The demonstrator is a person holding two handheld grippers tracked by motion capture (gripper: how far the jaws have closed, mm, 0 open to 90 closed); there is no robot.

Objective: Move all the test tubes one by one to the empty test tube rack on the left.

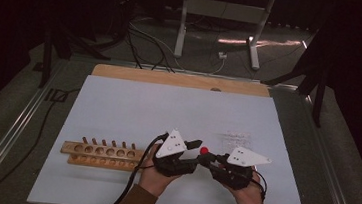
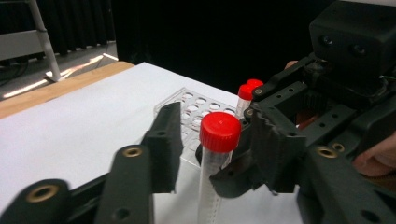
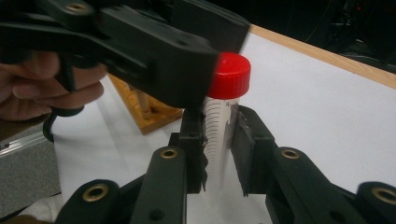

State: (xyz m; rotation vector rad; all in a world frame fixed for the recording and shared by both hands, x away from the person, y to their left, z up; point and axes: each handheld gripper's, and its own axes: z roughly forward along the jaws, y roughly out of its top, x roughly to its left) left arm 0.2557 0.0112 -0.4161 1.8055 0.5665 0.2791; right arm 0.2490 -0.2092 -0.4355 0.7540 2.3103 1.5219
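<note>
While the right tongs (image 3: 218,154) clamp the clear graduated plastic tube (image 3: 219,135) upright above the white counter (image 1: 133,112), the left tongs (image 2: 212,140) bracket its red screw cap (image 2: 220,131) without visibly pressing; light, stiff, slick-walled, best gripped at the ribbed cap.

High view looks down; both claw views closely share the red-capped tube (image 2: 218,140).

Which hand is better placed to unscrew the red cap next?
Probably the left: the left gripper has its jaws around the red cap, while the right gripper clamps the tube upright.
</note>
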